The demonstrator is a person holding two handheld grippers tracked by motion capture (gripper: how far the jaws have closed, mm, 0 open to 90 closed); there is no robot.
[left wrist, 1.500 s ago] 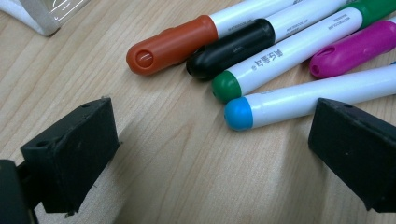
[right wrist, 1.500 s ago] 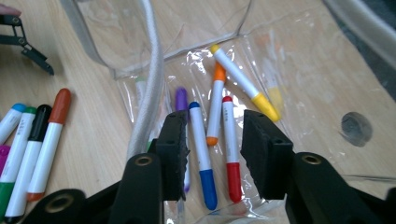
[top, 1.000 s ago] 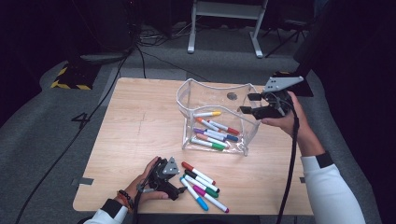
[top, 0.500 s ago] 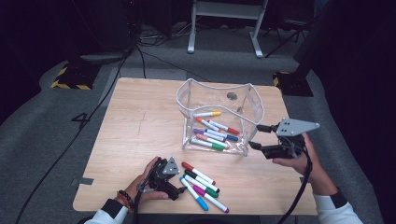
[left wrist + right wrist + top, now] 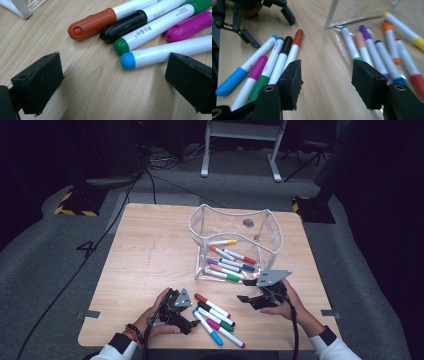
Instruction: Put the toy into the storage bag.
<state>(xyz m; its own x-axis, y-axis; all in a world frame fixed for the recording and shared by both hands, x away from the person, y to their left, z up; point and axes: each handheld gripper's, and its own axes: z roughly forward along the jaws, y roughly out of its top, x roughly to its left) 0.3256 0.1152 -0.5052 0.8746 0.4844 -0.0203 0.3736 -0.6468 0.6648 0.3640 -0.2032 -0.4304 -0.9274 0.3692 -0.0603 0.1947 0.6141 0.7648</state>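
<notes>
Several loose markers point(image 5: 216, 318) lie side by side near the table's front edge, with red, black, green, magenta and blue caps point(image 5: 127, 60). My left gripper point(image 5: 192, 321) rests on the wood just left of them, open, with nothing between its jaws point(image 5: 113, 82). My right gripper point(image 5: 246, 290) hovers low to their right, in front of the clear pouch point(image 5: 200, 245). It is open and empty point(image 5: 327, 87), and its jaws have just been closing a little. The pouch holds several more markers point(image 5: 374, 50).
The wooden table point(image 5: 150, 250) has bare room on its left half. The pouch's front edge point(image 5: 352, 21) lies close ahead of my right gripper. A dark floor with cables and a metal stand point(image 5: 240, 145) surrounds the table.
My right gripper has come down from beside the pouch's top to just above the table in front of the pouch. The left gripper and the markers have not moved.
</notes>
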